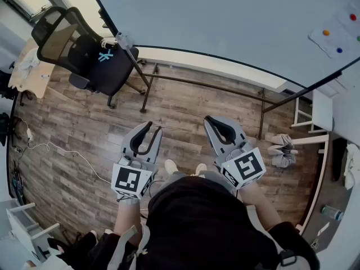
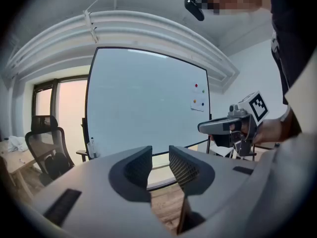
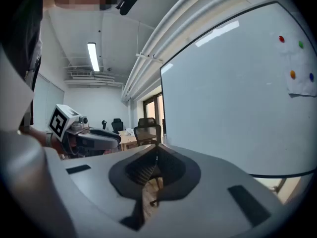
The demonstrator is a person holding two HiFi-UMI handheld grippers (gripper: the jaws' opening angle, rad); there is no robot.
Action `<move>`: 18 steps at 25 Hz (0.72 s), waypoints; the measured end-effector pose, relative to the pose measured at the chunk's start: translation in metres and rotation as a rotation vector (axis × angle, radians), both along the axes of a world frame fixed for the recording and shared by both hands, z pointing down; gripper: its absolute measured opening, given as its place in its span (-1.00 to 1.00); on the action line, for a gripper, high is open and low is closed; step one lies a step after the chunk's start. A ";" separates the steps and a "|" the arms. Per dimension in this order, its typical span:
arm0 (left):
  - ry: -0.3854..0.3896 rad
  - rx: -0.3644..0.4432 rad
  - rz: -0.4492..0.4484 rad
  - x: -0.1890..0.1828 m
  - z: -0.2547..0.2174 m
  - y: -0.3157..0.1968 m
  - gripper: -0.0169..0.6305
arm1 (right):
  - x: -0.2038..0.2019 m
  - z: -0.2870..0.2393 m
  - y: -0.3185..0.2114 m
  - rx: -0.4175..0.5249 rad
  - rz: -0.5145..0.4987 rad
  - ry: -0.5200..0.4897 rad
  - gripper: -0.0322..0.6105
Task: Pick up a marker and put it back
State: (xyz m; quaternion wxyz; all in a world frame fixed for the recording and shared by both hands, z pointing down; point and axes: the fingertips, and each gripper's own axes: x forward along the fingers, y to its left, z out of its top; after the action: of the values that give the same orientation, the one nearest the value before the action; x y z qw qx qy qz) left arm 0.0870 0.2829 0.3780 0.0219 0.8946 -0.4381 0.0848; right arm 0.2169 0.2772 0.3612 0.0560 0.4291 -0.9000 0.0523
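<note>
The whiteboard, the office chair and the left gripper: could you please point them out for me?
whiteboard [image 1: 225, 32], head view, bare middle of its surface.
office chair [image 1: 59, 38], head view, mesh backrest.
left gripper [image 2: 160, 155], left gripper view, midway between its open fingertips.

Two hand-held grippers [image 1: 152, 127] [image 1: 209, 120], one whiteboard [image 1: 225, 21], four coloured magnets [image 3: 281, 38], two office chairs [image 3: 147, 126] [image 3: 117, 124].

No legible text; blue mark [image 1: 105, 56] on chair [image 1: 115, 75] unreadable.
</note>
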 end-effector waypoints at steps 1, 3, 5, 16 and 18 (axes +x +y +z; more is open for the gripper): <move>0.003 -0.005 0.002 -0.004 -0.002 0.001 -0.64 | -0.002 -0.001 0.004 -0.001 0.013 -0.005 -0.84; 0.006 -0.013 0.013 -0.011 -0.003 0.005 -0.64 | -0.008 -0.002 0.014 -0.001 0.032 -0.008 -0.84; -0.002 -0.020 0.032 -0.015 -0.001 0.010 -0.64 | -0.015 -0.002 0.022 0.002 0.041 0.004 -0.84; 0.063 -0.009 0.083 -0.080 0.015 -0.010 -0.64 | -0.061 0.004 0.010 0.006 0.122 0.024 -0.83; 0.061 -0.015 0.080 -0.095 0.023 -0.016 -0.64 | -0.070 0.013 0.006 -0.006 0.136 0.048 -0.83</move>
State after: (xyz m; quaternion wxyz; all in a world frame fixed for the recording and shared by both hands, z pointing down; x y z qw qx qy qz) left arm -0.0083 0.2671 0.4007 0.0383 0.9135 -0.4005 0.0614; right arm 0.1471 0.2832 0.3738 0.0751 0.4902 -0.8670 0.0486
